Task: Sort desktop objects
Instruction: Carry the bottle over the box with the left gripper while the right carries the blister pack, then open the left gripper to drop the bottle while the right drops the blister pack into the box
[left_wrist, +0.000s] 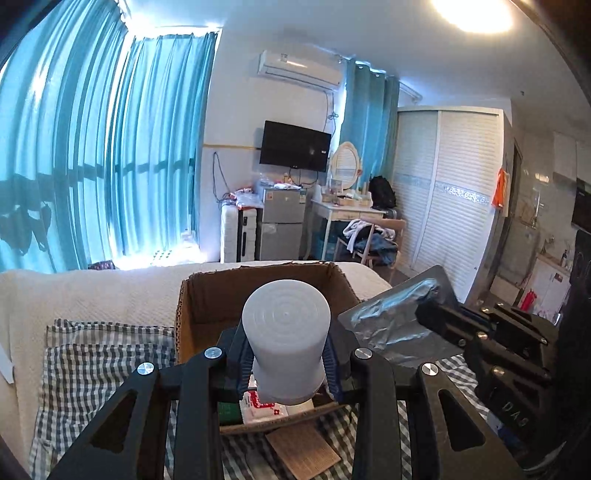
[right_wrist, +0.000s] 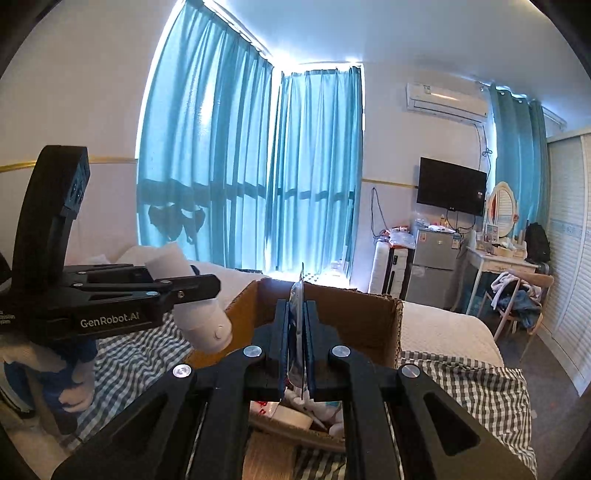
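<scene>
My left gripper (left_wrist: 286, 363) is shut on a white cylindrical bottle (left_wrist: 286, 332), held above the open cardboard box (left_wrist: 201, 295). In the right wrist view the bottle (right_wrist: 203, 325) sticks out of the left gripper (right_wrist: 192, 291) at the box's left edge. My right gripper (right_wrist: 297, 350) is shut on a flat silver-blue packet (right_wrist: 296, 306), seen edge-on over the box (right_wrist: 369, 317). In the left wrist view the packet (left_wrist: 395, 325) hangs at the box's right side in the right gripper (left_wrist: 439, 317). Several small packets (left_wrist: 262, 404) lie in the box.
The box stands on a checked cloth (left_wrist: 99, 365) over a white bedspread (left_wrist: 92, 295). A brown card (left_wrist: 303, 450) lies on the cloth before the box. Beyond are teal curtains (right_wrist: 251, 173), a small fridge (left_wrist: 282, 221), a dressing table (left_wrist: 347, 214) and a wardrobe (left_wrist: 447, 206).
</scene>
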